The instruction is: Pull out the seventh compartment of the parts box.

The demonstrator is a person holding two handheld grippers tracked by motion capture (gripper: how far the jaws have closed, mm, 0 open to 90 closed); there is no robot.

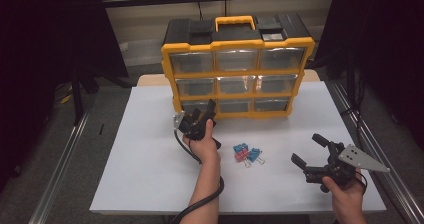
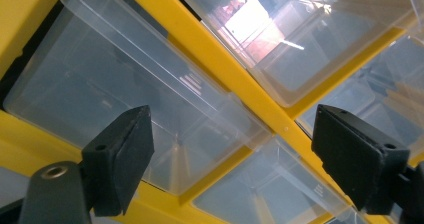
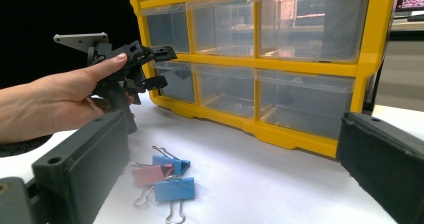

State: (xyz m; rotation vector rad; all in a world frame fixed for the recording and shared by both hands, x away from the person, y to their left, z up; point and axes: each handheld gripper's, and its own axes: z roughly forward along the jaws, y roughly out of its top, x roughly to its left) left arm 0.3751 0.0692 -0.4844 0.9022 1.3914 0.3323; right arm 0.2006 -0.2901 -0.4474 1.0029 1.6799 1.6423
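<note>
Yellow frames the drawer box (image 1: 238, 74) at the far side of the white table (image 1: 145, 174). The left gripper (image 1: 202, 113) sits up against its bottom-left drawer (image 1: 194, 105); in the left gripper view the jaws stand apart with clear drawer fronts beyond them, pressing on nothing. The step in hand looks like taking hold of that drawer to pull it out. Next the jaws need to close on the drawer's front lip, then draw it straight toward the near edge. The right gripper (image 1: 311, 151) waits released at the near right. The clips (image 1: 247, 154), blue and pink, lie bunched between the two grippers.
</note>
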